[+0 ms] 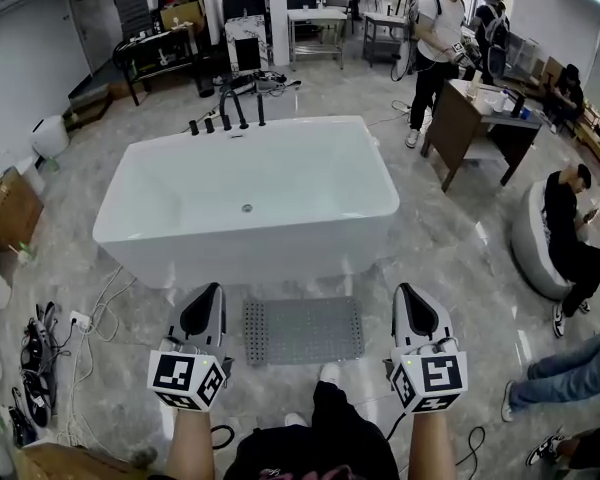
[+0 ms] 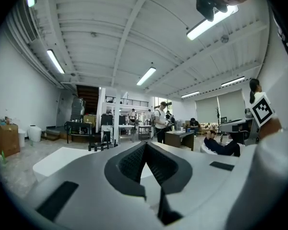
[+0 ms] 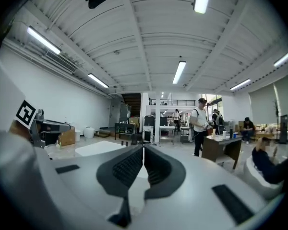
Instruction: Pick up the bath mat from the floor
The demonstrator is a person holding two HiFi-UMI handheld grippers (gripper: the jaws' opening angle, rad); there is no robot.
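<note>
A grey perforated bath mat (image 1: 302, 329) lies flat on the marble floor just in front of the white bathtub (image 1: 160, 230). My left gripper (image 1: 210, 290) hovers at the mat's left edge and my right gripper (image 1: 408, 291) off its right edge, both held high above the floor. Both are shut with nothing between the jaws. In the left gripper view the left gripper (image 2: 145, 144) points level across the room, over the bathtub (image 2: 53, 161). The right gripper (image 3: 143, 148) likewise points over the bathtub (image 3: 98, 148). The mat is hidden in both gripper views.
Cables and a power strip (image 1: 78, 320) lie on the floor at the left. A wooden desk (image 1: 470, 118) stands at the back right with a standing person (image 1: 438, 38) beside it. Another person (image 1: 568, 230) sits at the right. Black tub taps (image 1: 230, 108) rise behind the tub.
</note>
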